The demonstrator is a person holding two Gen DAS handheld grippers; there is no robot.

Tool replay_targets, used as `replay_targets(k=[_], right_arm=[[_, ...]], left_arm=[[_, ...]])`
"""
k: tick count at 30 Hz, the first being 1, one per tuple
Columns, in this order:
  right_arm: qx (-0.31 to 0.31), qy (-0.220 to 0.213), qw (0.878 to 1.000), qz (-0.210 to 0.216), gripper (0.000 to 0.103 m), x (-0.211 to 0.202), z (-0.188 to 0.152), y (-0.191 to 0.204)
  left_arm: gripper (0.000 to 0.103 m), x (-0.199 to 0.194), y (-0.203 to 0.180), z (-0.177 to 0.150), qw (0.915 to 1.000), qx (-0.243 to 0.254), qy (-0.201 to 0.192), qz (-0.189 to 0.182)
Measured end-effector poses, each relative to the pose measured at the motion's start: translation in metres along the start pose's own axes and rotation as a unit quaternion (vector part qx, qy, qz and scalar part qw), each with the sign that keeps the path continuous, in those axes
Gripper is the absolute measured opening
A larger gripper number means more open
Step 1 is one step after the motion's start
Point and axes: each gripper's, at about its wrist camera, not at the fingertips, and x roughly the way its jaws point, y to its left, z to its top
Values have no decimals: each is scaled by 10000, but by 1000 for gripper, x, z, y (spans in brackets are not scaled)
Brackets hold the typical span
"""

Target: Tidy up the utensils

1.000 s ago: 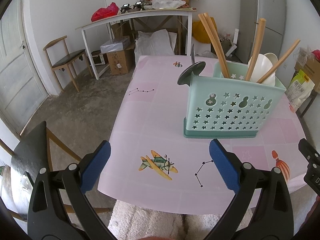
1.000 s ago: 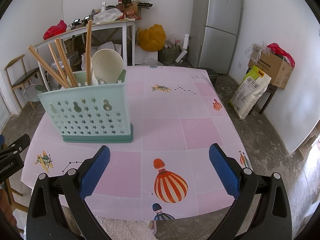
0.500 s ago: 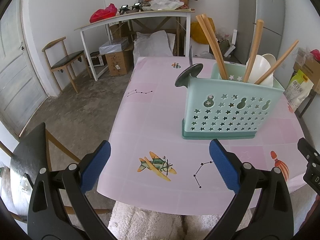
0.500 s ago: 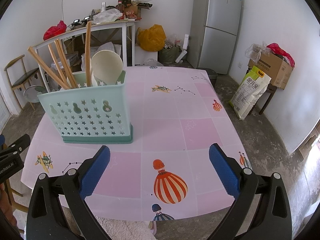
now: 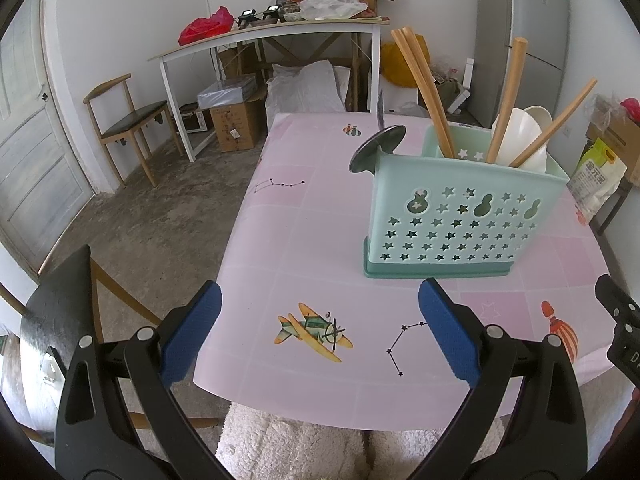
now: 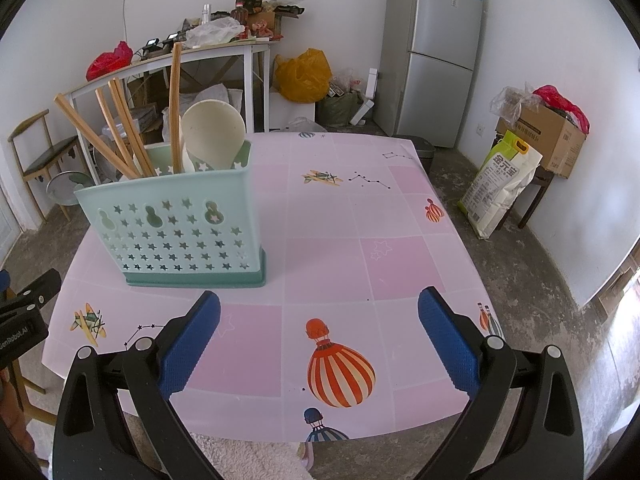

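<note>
A mint-green utensil caddy (image 5: pixel 460 216) with star cut-outs stands on the pink table (image 5: pixel 304 240); it also shows in the right wrist view (image 6: pixel 176 232). It holds wooden chopsticks (image 5: pixel 424 88), a wooden-handled utensil (image 5: pixel 508 92) and a cream ladle (image 6: pixel 212 136). A dark metal ladle bowl (image 5: pixel 376 148) sticks out at the caddy's left end. My left gripper (image 5: pixel 320 328) is open and empty, near the table's front edge. My right gripper (image 6: pixel 320 328) is open and empty, in front of the caddy and to its right.
A cluttered white side table (image 5: pixel 272 36), a wooden chair (image 5: pixel 128 120) and boxes stand behind. A grey fridge (image 6: pixel 432 48), a rice bag (image 6: pixel 500 184) and a cardboard box (image 6: pixel 548 136) stand at the right. A dark chair back (image 5: pixel 60 300) is at my left.
The left view has shifted slightly, so the caddy sits a little further left and lower in it. The right view is nearly unchanged. Both grippers stay open.
</note>
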Motion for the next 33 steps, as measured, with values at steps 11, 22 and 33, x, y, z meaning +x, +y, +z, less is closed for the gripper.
replay_targets(k=[11, 22, 33], right_arm=[[100, -14, 9999, -28, 96, -2, 4, 0], [78, 12, 10000, 36, 96, -3, 3, 1], [98, -40, 9999, 95, 96, -9, 3, 5]], left_arm=[[95, 4, 1, -1, 9999, 39, 89, -64], [95, 6, 8, -2, 9998, 57, 179, -62], [95, 4, 17, -1, 9999, 90, 129, -21]])
